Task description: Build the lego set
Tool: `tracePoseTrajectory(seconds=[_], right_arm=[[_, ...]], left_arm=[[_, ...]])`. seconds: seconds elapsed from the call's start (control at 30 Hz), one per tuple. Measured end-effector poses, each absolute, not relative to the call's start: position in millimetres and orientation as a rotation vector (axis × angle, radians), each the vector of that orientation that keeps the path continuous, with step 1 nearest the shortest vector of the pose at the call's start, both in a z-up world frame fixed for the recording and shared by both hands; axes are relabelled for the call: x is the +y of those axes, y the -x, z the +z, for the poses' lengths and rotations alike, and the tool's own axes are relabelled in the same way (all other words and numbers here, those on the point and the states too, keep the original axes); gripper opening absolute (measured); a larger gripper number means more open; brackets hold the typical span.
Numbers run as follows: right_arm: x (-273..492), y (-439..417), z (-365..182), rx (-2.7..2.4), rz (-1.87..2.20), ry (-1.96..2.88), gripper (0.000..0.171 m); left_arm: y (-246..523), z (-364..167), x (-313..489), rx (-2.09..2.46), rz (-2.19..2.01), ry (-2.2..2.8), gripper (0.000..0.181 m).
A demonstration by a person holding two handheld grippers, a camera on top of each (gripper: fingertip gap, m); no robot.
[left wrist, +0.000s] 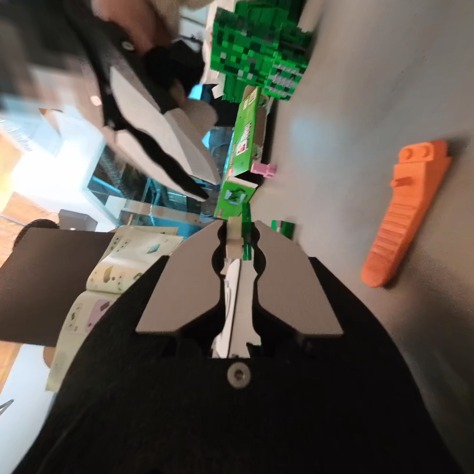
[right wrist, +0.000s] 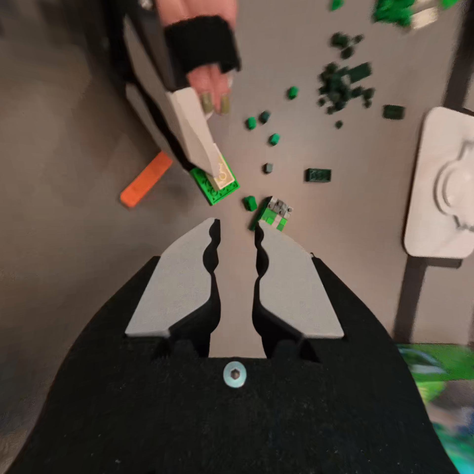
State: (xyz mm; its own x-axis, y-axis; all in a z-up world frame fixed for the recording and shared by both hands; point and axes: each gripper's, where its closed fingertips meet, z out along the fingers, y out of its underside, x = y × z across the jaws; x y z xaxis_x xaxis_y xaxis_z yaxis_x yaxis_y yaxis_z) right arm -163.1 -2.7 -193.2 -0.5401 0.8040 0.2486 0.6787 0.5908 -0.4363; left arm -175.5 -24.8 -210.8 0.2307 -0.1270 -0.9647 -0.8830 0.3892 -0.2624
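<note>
left gripper [left wrist: 239, 237] rolled sideways, fingers clamped on green plate with tan tile [right wrist: 216, 180], above tabletop [right wrist: 77, 128] | right gripper [right wrist: 237, 225] fingers narrowly parted, empty, beside small green-grey assembly [right wrist: 273, 214] | orange brick separator [left wrist: 407, 215] flat

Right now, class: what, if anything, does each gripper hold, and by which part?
The left gripper clamps a green plate with a tan piece on it, held flat-face to flat-face at one end. The right gripper holds nothing.
</note>
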Motion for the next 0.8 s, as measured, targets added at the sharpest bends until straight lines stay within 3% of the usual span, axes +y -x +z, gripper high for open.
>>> tracePoseTrajectory(seconds=[0.43, 0.67, 0.8], right_arm=[[-19.2, 170.7, -212.2, -1.162, 1.646, 1.936, 0.027], [-20.0, 184.8, -210.6, -0.952, 1.883, 2.008, 0.021], [-19.5, 186.2, -215.3, -0.963, 1.873, 2.028, 0.009]], left_arm=[[185.2, -206.6, -20.2, 1.192, 0.753, 1.071, 0.018], [185.3, -206.6, -21.0, 1.196, 0.756, 1.07, 0.018], [184.6, -207.4, -22.3, 1.195, 0.732, 1.081, 0.018]])
